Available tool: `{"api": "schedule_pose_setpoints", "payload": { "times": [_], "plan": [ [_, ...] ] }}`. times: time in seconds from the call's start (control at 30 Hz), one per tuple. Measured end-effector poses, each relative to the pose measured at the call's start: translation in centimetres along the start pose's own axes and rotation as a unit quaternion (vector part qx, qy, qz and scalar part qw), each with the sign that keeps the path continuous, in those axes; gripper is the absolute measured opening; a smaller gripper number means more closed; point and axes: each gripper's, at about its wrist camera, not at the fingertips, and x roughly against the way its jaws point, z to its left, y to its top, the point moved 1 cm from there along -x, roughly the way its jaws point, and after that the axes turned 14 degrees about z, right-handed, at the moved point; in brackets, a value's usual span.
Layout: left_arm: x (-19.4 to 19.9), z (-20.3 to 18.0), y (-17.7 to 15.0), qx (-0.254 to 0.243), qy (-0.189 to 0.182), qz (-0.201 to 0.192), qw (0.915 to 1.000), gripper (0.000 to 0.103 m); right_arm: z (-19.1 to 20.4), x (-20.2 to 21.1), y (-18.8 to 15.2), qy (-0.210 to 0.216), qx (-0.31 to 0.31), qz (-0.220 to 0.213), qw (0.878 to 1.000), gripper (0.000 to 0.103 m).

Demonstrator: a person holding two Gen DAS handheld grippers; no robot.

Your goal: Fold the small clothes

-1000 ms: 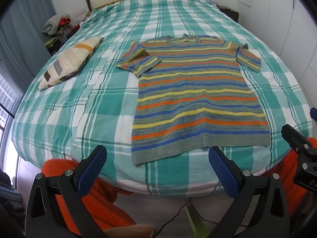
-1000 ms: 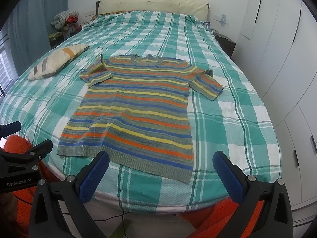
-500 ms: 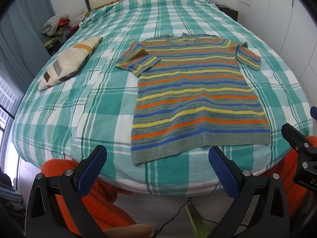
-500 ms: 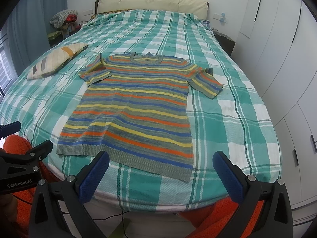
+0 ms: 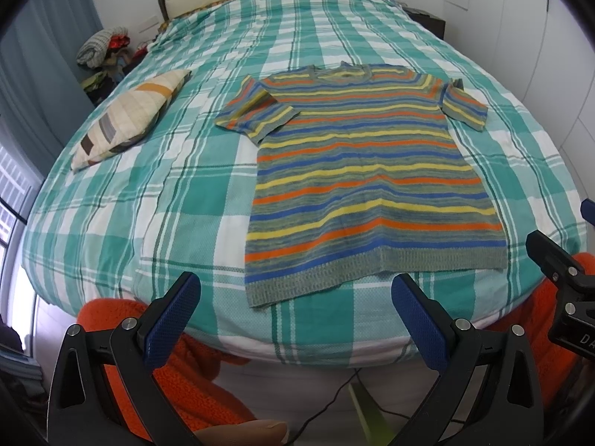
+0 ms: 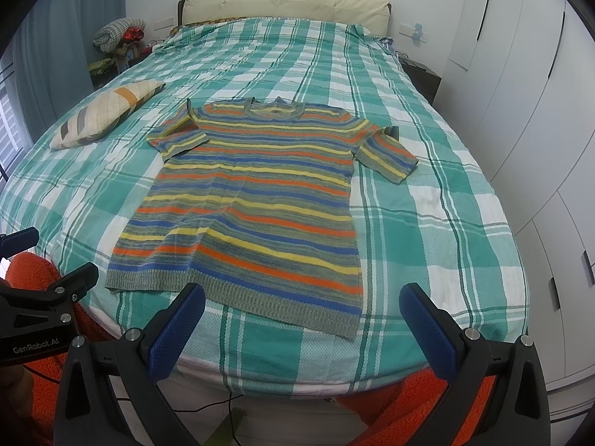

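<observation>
A striped short-sleeved knit top (image 5: 368, 182) lies flat and face up on the bed (image 5: 148, 200), hem toward both claws and neckline away. Its bands run orange, yellow, blue and grey across the body, with a grey ribbed hem along the near edge. Both sleeves are spread outward; the cuff of the one on the right is slightly turned up at its far corner. The fabric looks mostly smooth, with faint creases down the middle.

The left claw (image 5: 295, 325) hovers low at the foot of the bed, just short of the hem, its blue-padded fingers (image 5: 173, 317) spread wide apart and grasping nothing; the hem's left corner sits just ahead, between them. The right claw (image 6: 303, 329) hangs beside it in the same pose, released and empty, with the hem's right corner just ahead between its fingers (image 6: 427, 325). Each claw shows at the edge of the other's view.

The bed wears a green and white plaid cover. A patchwork pillow (image 5: 126, 120) lies far ahead and left of the claws, well apart from the top. White wardrobe doors (image 6: 520, 74) stand to the right.
</observation>
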Motion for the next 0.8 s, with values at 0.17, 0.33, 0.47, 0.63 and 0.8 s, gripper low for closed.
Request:
{"api": "schedule_pose_setpoints", "payload": {
  "times": [0.17,0.33,0.47,0.63,0.8],
  "plan": [
    [-0.02,-0.03,0.0,0.0,0.0,0.0,1.0,0.103,0.02,-0.01,0.03,0.0,0.0,0.0,1.0,0.103],
    [-0.07,-0.13,-0.07,0.0,0.0,0.0,1.0,0.103,0.0,-0.24,-0.31,0.001,0.0,0.0,1.0,0.103],
    [-0.08,-0.16,-0.07,0.0,0.001,0.0,1.0,0.103,0.01,-0.24,-0.31,0.001,0.0,0.0,1.0,0.103],
    [-0.1,-0.2,-0.1,-0.001,0.001,0.003,1.0,0.103,-0.02,-0.25,-0.33,0.002,0.0,0.001,1.0,0.103],
    [-0.16,-0.4,-0.2,-0.002,0.002,0.002,1.0,0.103,0.04,-0.29,-0.28,0.002,0.0,0.001,1.0,0.103]
  ]
}}
